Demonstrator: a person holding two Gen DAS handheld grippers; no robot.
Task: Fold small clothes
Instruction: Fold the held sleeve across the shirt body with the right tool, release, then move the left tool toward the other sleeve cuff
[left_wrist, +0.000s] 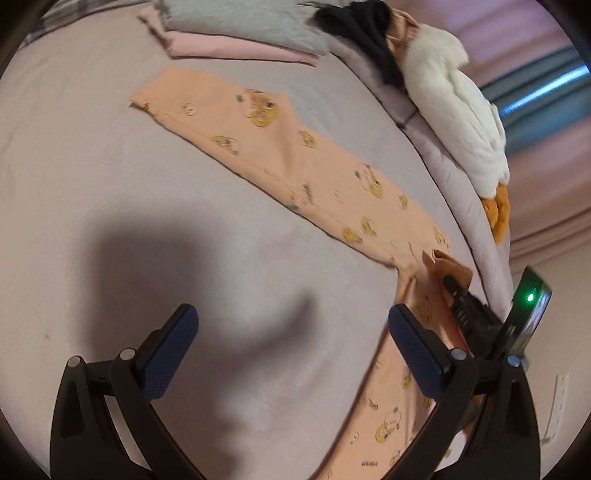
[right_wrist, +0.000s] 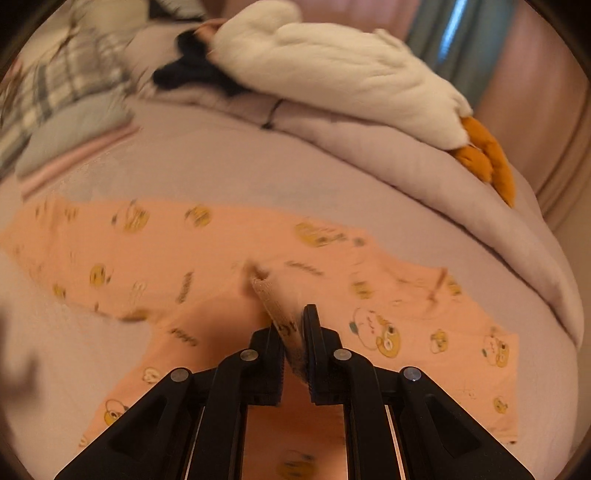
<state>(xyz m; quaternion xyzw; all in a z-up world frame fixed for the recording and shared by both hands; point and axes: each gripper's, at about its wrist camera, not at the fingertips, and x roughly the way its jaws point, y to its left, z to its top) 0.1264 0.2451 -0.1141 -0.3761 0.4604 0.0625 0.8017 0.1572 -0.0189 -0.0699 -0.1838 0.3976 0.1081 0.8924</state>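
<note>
A home bedroom — a bed (left_wrist: 92, 184) under a pinkish sheet fills both views. A white plush goose (right_wrist: 332, 70) lies on the rolled duvet (right_wrist: 461, 192), folded clothes (left_wrist: 236, 33) stacked nearby — curtains (right_wrist: 458, 40) behind.

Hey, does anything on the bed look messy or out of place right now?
Mostly the peach printed pants: they lie bent in an L, one edge pinched up in the right tongs, so not flat. A black garment lies crumpled beside the white plush duck, unlike the neatly folded pile nearby.

Bed centre: peach cartoon-print cotton pants (left_wrist: 295, 162) spread on the pale mauve bedsheet (left_wrist: 92, 184).
Behind: folded grey and pink clothes (left_wrist: 236, 33).
Right edge: white plush goose (right_wrist: 332, 70) on rolled duvet (right_wrist: 424, 166).
</note>
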